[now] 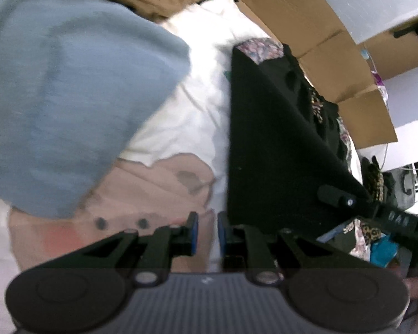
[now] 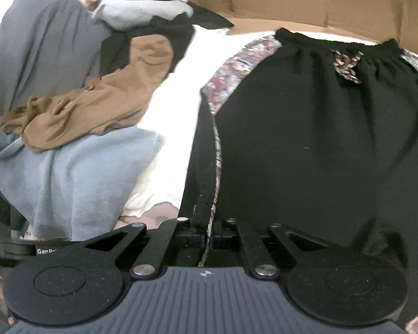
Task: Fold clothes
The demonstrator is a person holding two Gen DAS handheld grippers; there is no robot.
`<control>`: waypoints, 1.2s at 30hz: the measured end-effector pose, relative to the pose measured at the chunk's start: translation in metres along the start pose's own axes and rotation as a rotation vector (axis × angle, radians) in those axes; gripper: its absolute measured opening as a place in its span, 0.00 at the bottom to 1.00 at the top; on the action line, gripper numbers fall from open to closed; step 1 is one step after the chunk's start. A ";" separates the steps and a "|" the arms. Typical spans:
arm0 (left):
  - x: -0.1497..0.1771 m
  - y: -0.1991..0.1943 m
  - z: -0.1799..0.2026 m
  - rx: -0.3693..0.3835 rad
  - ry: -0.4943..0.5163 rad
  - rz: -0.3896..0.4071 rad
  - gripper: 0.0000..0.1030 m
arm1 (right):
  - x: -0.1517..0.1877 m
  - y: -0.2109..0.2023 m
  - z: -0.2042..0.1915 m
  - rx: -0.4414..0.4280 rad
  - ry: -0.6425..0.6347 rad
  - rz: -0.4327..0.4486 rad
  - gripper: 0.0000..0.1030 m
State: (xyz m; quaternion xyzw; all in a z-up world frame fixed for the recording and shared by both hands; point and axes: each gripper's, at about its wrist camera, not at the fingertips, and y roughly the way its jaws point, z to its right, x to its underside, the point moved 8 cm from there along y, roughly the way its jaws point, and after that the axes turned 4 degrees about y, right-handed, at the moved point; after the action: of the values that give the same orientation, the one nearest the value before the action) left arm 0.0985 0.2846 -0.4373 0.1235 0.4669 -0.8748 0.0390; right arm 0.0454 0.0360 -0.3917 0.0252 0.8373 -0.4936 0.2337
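Right hand-held gripper [image 2: 207, 240] pinches black shorts [image 2: 320, 139] hem, level

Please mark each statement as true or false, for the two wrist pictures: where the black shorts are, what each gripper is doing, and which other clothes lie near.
1. The right gripper is closed on an edge of the black shorts. True.
2. The left gripper is holding the light blue garment. False: its jaws stand apart with nothing between them, and the blue garment lies off to its side.
3. The shorts have a drawstring at the waistband. True.
4. A brown garment lies on top of the shorts. False: it lies apart from them, beside the light blue garment.
5. A cardboard box stands behind the shorts. True.
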 end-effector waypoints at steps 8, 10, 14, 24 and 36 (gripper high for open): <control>0.006 0.028 0.035 0.003 0.081 -0.066 0.16 | -0.019 -0.025 0.037 -0.016 0.025 -0.101 0.01; 0.006 0.034 0.046 -0.004 0.119 -0.084 0.16 | -0.024 -0.031 0.047 -0.020 0.032 -0.126 0.01; 0.011 0.047 0.059 -0.017 0.157 -0.145 0.16 | -0.028 -0.043 0.069 -0.035 0.046 -0.136 0.01; 0.007 0.071 0.096 -0.047 0.313 -0.283 0.16 | -0.028 -0.079 0.120 -0.141 0.025 -0.112 0.01; -0.023 0.109 0.147 -0.085 0.504 -0.369 0.17 | -0.014 -0.123 0.191 -0.127 0.036 0.019 0.01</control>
State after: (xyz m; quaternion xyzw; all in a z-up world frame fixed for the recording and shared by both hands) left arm 0.1141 0.1011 -0.4408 0.2478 0.5127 -0.7886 -0.2319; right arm 0.0940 -0.1846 -0.3627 0.0267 0.8708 -0.4366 0.2245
